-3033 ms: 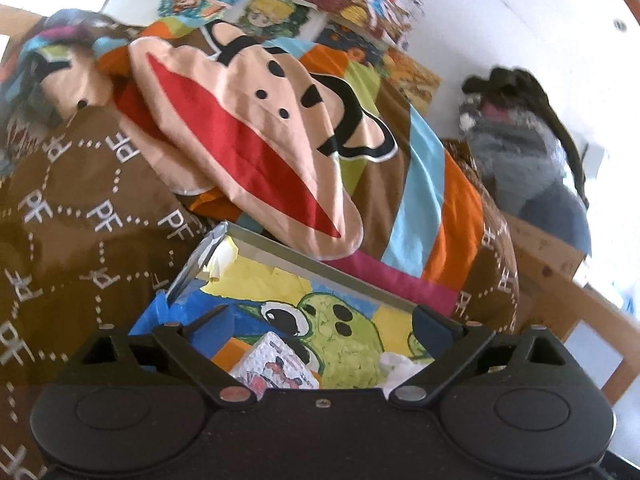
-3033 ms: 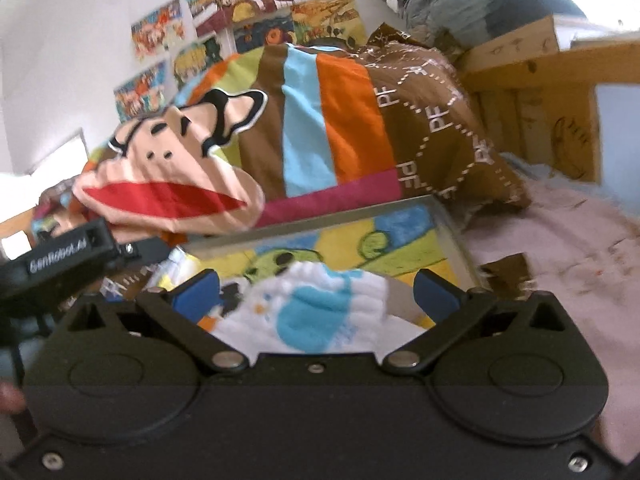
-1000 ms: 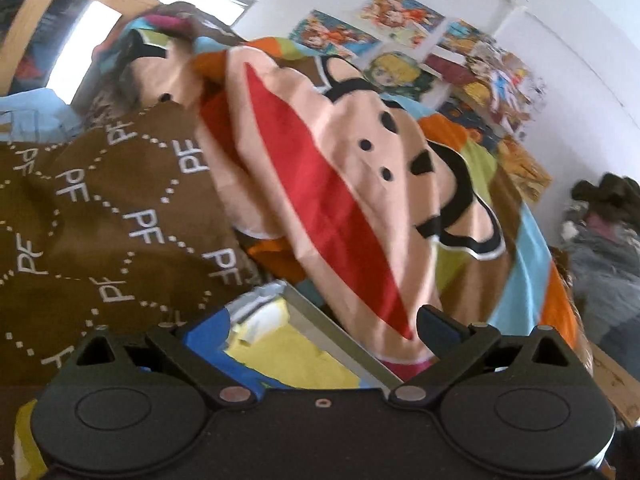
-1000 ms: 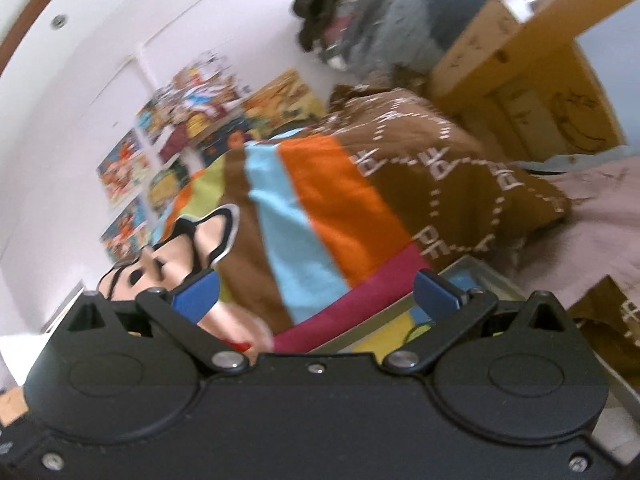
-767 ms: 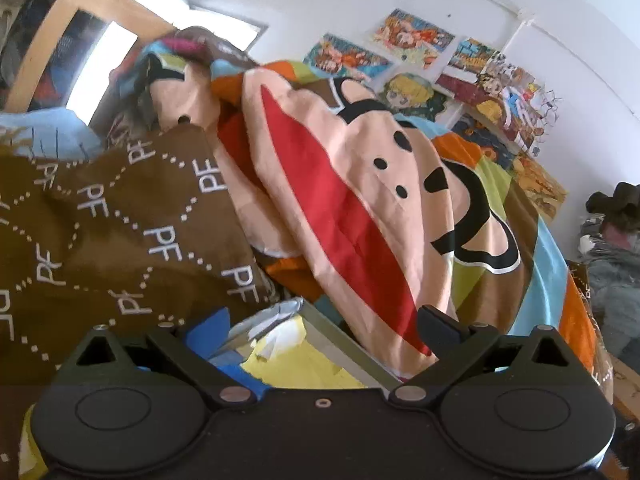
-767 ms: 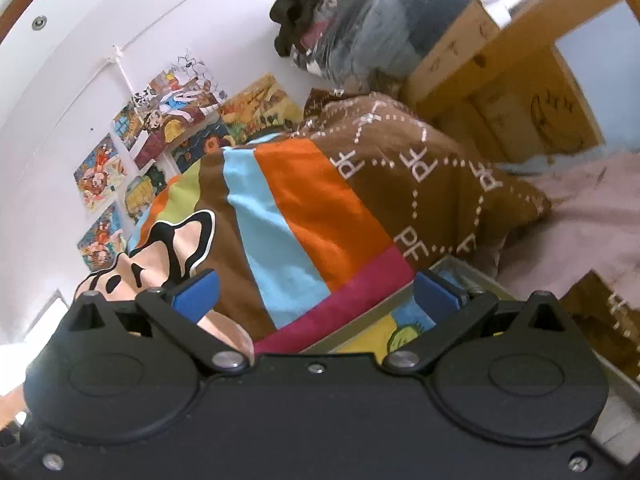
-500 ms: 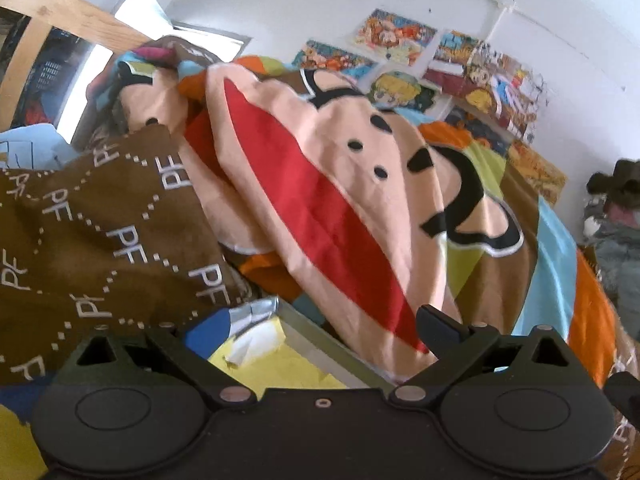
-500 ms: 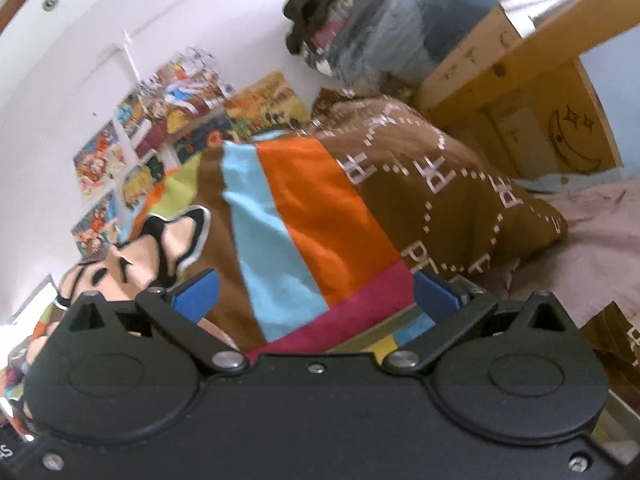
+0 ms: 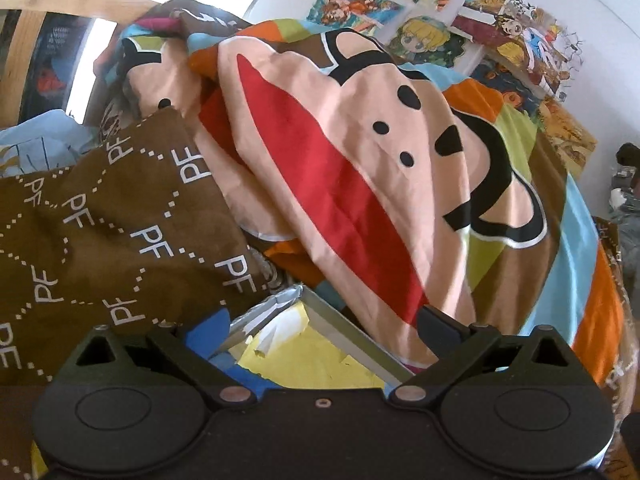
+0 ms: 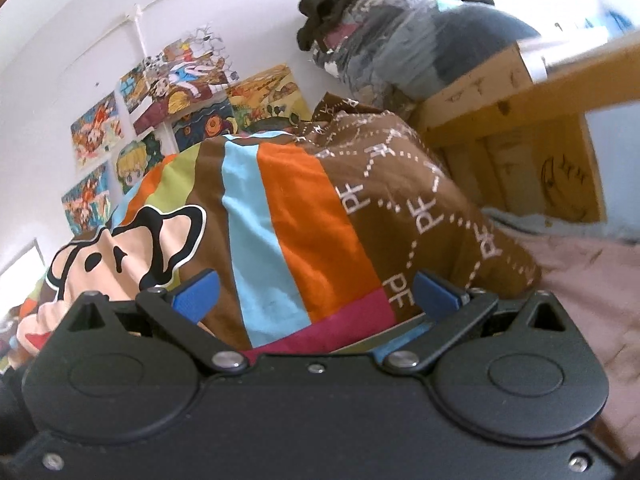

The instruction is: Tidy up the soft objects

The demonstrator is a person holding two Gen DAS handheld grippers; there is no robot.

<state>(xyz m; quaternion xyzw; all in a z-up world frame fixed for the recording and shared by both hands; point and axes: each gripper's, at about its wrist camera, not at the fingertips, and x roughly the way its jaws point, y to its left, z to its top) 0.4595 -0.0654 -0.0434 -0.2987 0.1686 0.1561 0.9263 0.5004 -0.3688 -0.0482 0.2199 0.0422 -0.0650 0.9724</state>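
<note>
Pointed the left gripper (image 9: 316,328) at a big monkey-face blanket (image 9: 360,168) heaped on the bed. Held its jaws wide apart, with nothing between them. Hovered just above the corner of a grey tray (image 9: 344,338) with a yellow and blue cartoon picture inside. Saw the blanket's edge hanging over the tray's far side, touching it. Saw brown cloth with white "PF" letters (image 9: 120,232) on the left, also part of the blanket. Aimed the right gripper (image 10: 316,292) at the same blanket's striped side (image 10: 276,240), blue, orange and pink. Kept those jaws spread open too, gripping nothing. Caught only a thin strip of the tray under the stripes there. Spotted cartoon posters (image 10: 176,80) on the white wall, a wooden bed frame (image 10: 520,128), a pile of grey clothes (image 10: 400,36) on top, and a pink sheet (image 10: 580,280) on the right.
</note>
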